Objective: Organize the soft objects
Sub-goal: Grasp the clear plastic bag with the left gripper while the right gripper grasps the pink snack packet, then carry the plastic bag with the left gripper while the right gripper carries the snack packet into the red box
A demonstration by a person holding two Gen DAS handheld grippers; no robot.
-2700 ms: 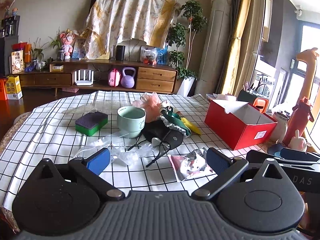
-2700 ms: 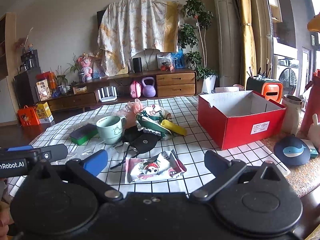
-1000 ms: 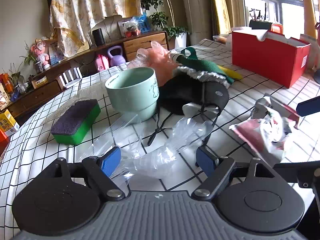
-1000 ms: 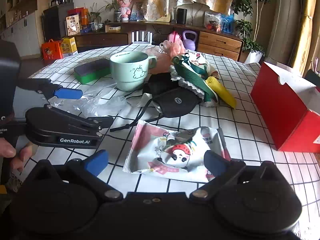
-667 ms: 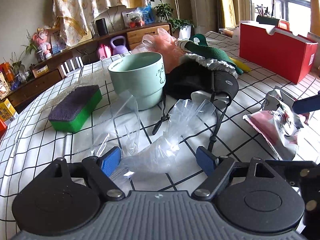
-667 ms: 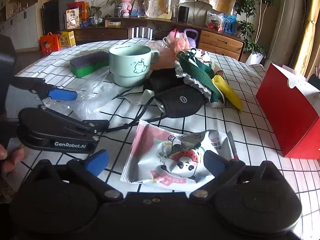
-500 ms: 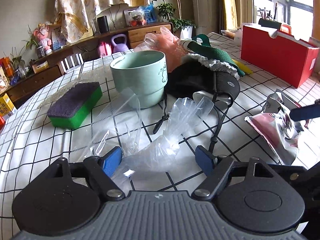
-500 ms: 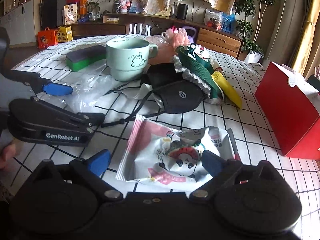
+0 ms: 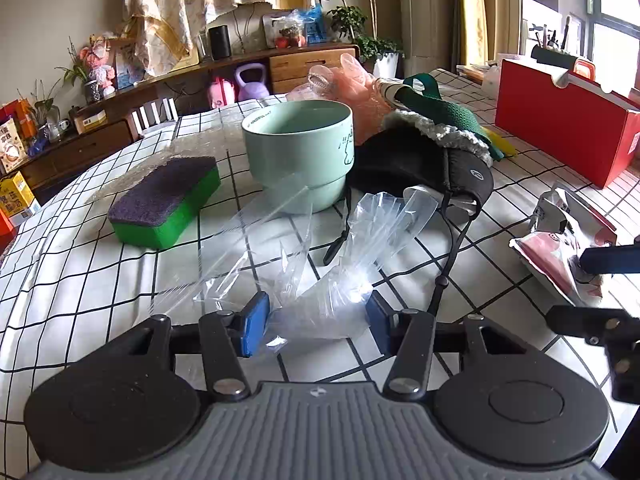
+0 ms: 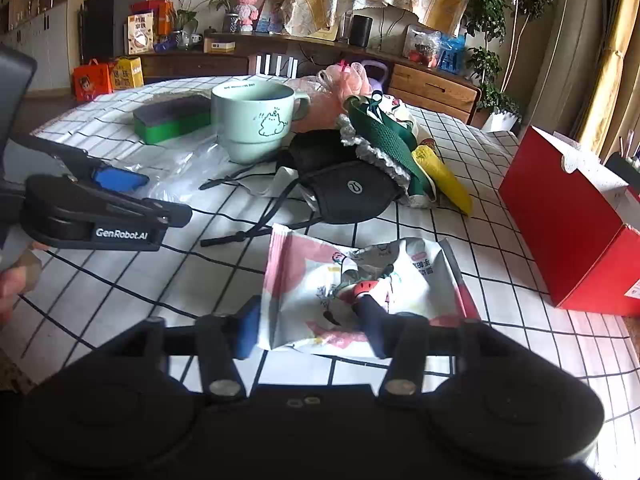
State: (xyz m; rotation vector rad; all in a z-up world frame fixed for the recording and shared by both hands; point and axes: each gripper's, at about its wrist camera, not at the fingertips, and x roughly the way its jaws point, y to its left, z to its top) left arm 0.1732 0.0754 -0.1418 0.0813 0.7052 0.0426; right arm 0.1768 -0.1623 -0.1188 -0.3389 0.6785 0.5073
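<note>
Tilting down toward the checked table (image 9: 80, 280), the left gripper (image 9: 316, 322) has just been closing, its jaws now pinching the clear plastic bag (image 9: 332, 272) at lower centre. The right gripper (image 10: 312, 330), angled likewise, has been closing too and clamps the snack packet (image 10: 320, 280).

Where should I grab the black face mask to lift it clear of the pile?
Probably by the near rounded edge of the black face mask, approaching from the near side, low over the checked tablecloth. That edge lies flat and uncovered, while its far side sits under the green lace-trimmed fabric. Its straps trail loose toward the mint mug, so they may drag.
</note>
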